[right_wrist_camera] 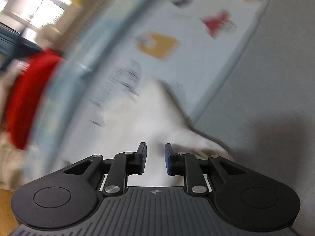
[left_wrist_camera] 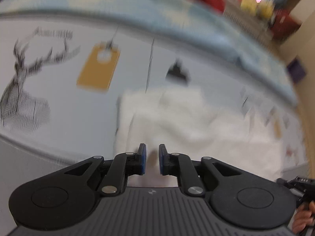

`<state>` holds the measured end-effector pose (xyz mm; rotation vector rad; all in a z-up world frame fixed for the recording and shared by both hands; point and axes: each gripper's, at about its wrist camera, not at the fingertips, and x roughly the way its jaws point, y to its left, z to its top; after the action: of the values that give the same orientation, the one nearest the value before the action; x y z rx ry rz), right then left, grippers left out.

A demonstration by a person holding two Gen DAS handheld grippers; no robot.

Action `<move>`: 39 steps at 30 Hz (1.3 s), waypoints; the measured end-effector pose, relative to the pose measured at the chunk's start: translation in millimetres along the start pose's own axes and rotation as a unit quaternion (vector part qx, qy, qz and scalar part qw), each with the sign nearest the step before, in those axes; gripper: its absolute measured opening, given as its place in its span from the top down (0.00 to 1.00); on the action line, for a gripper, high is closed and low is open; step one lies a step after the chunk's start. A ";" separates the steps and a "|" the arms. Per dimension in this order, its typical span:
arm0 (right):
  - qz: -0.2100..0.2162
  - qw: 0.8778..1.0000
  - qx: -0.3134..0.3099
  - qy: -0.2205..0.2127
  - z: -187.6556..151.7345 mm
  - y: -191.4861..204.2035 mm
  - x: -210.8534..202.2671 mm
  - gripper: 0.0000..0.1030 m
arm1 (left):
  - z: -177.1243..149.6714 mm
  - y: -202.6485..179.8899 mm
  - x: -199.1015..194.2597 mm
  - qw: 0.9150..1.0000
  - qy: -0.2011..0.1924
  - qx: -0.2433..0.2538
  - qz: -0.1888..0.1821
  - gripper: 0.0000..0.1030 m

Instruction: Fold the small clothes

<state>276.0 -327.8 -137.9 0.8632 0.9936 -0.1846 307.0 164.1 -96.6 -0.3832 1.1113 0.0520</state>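
Observation:
A small white garment (left_wrist_camera: 177,122) lies crumpled on a pale printed sheet (left_wrist_camera: 69,102); both views are blurred by motion. My left gripper (left_wrist_camera: 152,151) hovers just over the garment's near edge, jaws slightly apart with nothing between them. In the right wrist view the white garment (right_wrist_camera: 149,122) stretches ahead and under my right gripper (right_wrist_camera: 155,151), whose jaws are apart with nothing between them. Whether the pads touch the cloth I cannot tell.
The sheet carries a deer drawing (left_wrist_camera: 23,90) and orange and black patches (left_wrist_camera: 98,68). A blue border (left_wrist_camera: 216,37) runs along the sheet's far side. A red object (right_wrist_camera: 29,96) lies beyond it. Plain grey surface (right_wrist_camera: 265,98) lies to the right.

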 end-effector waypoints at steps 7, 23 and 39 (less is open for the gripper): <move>-0.034 0.999 -0.022 -0.028 -7.4 3.1 -5.6 0.82 | -9.0 2.6 -0.9 0.999 0.017 0.025 0.021 0.84; 0.036 0.984 -0.151 -0.089 -14.4 11.8 -163.3 0.67 | -80.4 -15.1 -179.0 0.984 -0.109 0.133 0.048 0.72; -0.042 0.975 -0.219 -0.023 -109.6 -143.9 -201.5 0.65 | -276.3 10.9 -185.7 0.990 0.003 0.130 0.047 0.64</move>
<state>18.6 -392.9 -85.1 0.4121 0.9791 -0.0515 -17.5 111.7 -42.5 -0.0980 1.1258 -0.0101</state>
